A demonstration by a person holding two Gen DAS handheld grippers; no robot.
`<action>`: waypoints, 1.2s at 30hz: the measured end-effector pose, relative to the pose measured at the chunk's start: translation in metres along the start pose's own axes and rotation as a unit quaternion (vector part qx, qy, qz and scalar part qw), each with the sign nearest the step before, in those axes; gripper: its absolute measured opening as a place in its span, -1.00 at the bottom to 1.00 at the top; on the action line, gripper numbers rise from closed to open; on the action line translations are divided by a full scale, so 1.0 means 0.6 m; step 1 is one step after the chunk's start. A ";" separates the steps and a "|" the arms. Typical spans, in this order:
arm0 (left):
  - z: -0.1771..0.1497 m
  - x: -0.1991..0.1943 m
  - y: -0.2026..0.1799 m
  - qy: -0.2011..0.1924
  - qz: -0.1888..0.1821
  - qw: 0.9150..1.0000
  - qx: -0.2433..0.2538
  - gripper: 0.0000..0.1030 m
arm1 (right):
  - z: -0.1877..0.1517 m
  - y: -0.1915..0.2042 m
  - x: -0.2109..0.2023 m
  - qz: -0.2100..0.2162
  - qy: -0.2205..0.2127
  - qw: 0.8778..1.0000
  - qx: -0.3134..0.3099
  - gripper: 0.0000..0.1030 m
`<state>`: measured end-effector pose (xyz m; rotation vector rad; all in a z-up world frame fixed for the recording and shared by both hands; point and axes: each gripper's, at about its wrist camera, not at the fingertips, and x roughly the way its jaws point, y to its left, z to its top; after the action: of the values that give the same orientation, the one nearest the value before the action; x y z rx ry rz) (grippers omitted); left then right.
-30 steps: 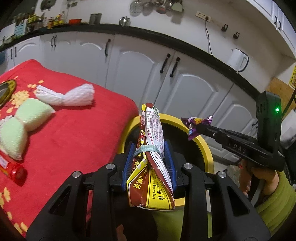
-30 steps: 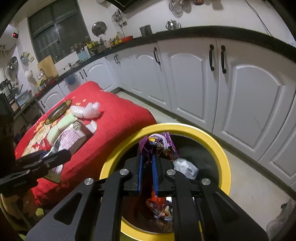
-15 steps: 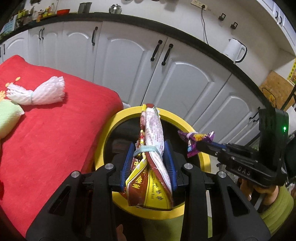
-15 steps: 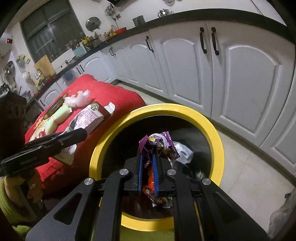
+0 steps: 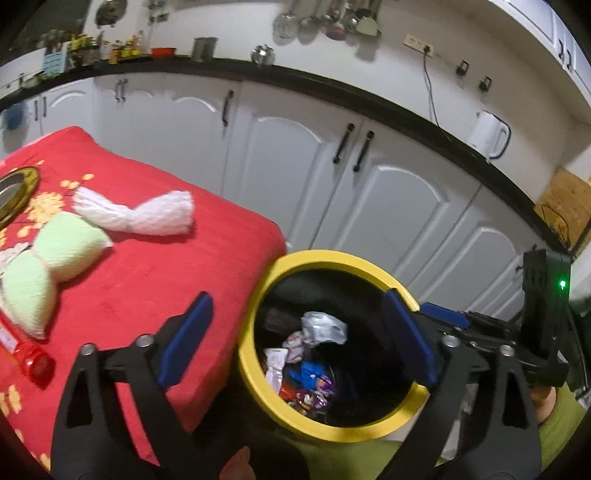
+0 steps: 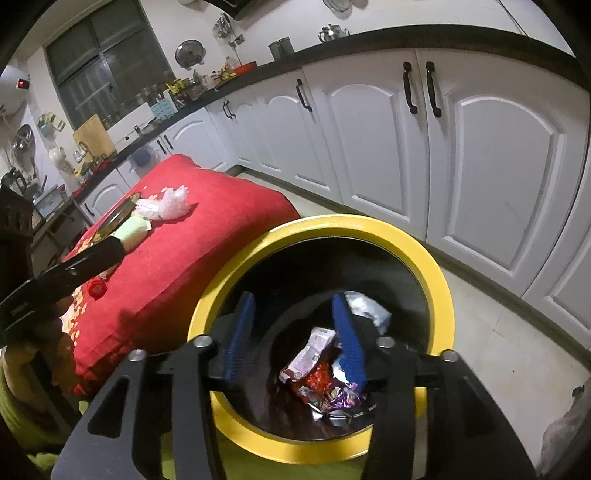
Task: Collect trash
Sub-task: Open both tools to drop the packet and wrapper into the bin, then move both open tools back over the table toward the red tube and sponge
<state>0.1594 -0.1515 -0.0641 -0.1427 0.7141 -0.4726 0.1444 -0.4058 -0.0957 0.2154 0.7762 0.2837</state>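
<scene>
Red cloth (image 5: 140, 280) on the table left of the yellow-rimmed bin (image 5: 325, 258) bears foam nets (image 5: 144, 216). My left tongs (image 5: 295, 343) and right tongs (image 6: 297, 336) have just been opening, nothing between them; wrappers (image 6: 317, 373) lie in the bin. Cabinets (image 6: 480, 155) stand far behind.

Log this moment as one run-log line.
left tool: open, jaws just opened, empty | right tool: open, jaws just opened, empty | wrappers: in yellow-rimmed bin

A home kitchen it was — arched white cabinet doors (image 6: 498, 155) under a black countertop (image 5: 332, 83), a white electric kettle (image 5: 487, 134), steel utensils (image 5: 325, 22) hung above.
</scene>
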 end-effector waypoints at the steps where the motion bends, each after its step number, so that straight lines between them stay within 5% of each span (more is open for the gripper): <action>1: 0.002 -0.003 0.002 -0.003 0.002 1.000 -0.003 0.78 | 0.001 0.003 -0.001 0.001 -0.001 1.000 -0.002 -0.09; 36: 0.006 -0.185 0.134 -0.119 0.147 0.980 -0.063 0.78 | 0.056 0.167 -0.017 0.037 -0.034 0.997 -0.058 0.47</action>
<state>0.1184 -0.0287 -0.0180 -0.2055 0.5180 -0.1237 0.1443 -0.3176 -0.0363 0.1433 0.6820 0.3889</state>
